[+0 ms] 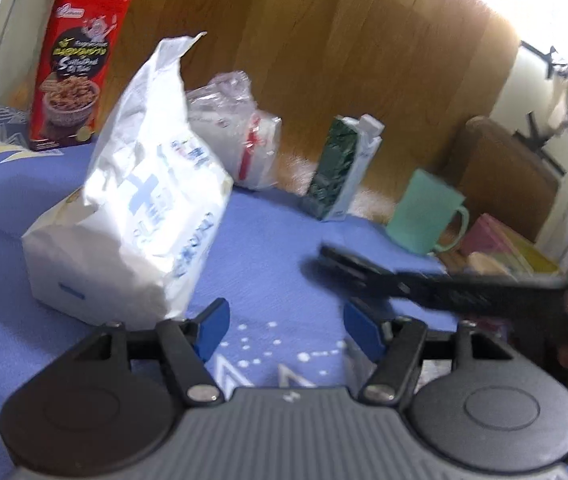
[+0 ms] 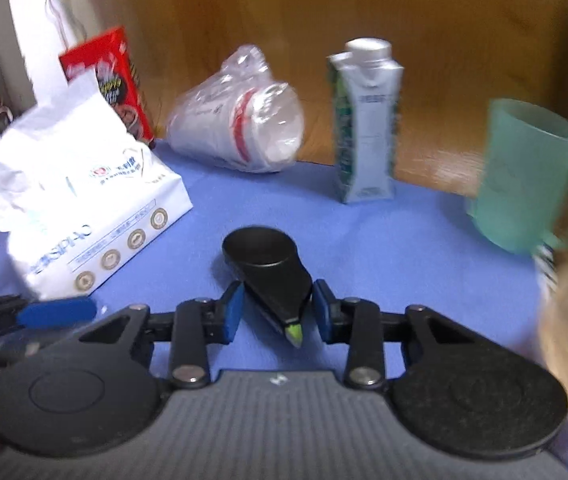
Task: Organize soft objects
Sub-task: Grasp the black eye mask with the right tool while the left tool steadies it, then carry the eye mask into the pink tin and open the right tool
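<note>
Blue cloth spread over the table, wooden floor beyond its far edge. Toward the left on the cloth, white tissue pack, soft and crumpled, torn top flap pointing up; sits just beside the left gripper's left finger, not between the pads. Behind the pack, red cereal box, upright near the back left corner. Next along the far edge, clear bag of stacked cups lying on its side, then green-and-white carton standing upright, then teal mug, handle to the right.

Left gripper low over bare cloth, blue pads well apart, nothing between them.

Right gripper reaching in from the right in the left wrist view. Between its pads, black object, teardrop-shaped, broad round end pointing away, small green tip toward the camera. Pads drawn close against its narrow part and seemingly clamped on it, though blur hides the contact itself. Casts a shadow on the cloth in the left wrist view, so appears raised off the surface.
</note>
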`<state>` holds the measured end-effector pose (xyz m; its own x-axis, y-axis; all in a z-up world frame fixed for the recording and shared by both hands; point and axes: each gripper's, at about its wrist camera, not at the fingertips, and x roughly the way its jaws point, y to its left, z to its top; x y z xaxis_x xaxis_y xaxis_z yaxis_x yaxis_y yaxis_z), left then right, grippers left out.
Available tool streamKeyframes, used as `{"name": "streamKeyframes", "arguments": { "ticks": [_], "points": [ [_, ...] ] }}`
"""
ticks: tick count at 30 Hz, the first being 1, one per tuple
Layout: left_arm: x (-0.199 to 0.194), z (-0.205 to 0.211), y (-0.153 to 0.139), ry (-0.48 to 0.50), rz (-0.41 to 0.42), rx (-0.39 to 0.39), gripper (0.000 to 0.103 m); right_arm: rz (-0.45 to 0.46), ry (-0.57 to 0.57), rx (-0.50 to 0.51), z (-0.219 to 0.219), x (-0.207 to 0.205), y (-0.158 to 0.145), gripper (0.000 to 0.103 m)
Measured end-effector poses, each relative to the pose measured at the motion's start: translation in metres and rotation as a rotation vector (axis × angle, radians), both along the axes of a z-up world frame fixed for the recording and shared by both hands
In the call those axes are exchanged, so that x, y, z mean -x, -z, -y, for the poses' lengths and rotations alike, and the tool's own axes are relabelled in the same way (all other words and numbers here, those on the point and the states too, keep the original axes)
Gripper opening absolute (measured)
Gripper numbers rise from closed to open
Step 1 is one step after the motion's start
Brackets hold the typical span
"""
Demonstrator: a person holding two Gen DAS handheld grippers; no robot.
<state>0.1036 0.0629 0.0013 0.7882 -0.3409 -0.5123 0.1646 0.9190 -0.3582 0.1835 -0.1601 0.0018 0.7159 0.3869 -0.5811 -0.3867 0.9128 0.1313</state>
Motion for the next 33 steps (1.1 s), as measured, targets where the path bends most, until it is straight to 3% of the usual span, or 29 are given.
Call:
{"name": "streamKeyframes", "arguments": {
  "ticks": [3, 8, 12, 15, 20, 24, 25, 30, 33],
  "points": [
    [0.004, 0.009, -0.003, 0.087, -0.007, 0.036, 0.065, 0.028, 0.041, -0.042, 0.025, 0.037, -0.010, 0.039],
    [0.025, 0.048, -0.016, 0.300, -0.085, 0.101, 0.065, 0.044, 0.155, -0.089, 0.065, 0.116, -0.009, 0.039],
    [0.040, 0.090, -0.011, 0.454, -0.225, 0.118, 0.063, 0.058, 0.259, -0.071, 0.085, 0.187, 0.007, 0.039],
    [0.045, 0.119, -0.002, 0.510, -0.314, 0.107, 0.063, 0.073, 0.274, -0.035, 0.083, 0.219, 0.016, 0.039],
    [0.047, 0.147, -0.002, 0.507, -0.314, 0.084, 0.062, 0.129, 0.221, 0.092, 0.073, 0.230, 0.025, 0.041],
    [0.044, 0.162, -0.011, 0.474, -0.282, 0.000, 0.042, 0.167, 0.203, 0.101, 0.075, 0.224, 0.030, 0.037],
    [0.044, 0.166, -0.019, 0.488, -0.267, 0.005, 0.041, 0.175, 0.212, 0.096, 0.077, 0.224, 0.029, 0.037],
    [0.036, 0.203, -0.077, 0.595, -0.106, 0.001, 0.041, 0.315, 0.300, 0.030, 0.103, 0.235, -0.007, 0.037],
    [0.019, 0.245, -0.092, 0.660, -0.052, -0.001, 0.042, 0.399, 0.373, 0.053, 0.128, 0.231, -0.030, 0.037]
  ]
}}
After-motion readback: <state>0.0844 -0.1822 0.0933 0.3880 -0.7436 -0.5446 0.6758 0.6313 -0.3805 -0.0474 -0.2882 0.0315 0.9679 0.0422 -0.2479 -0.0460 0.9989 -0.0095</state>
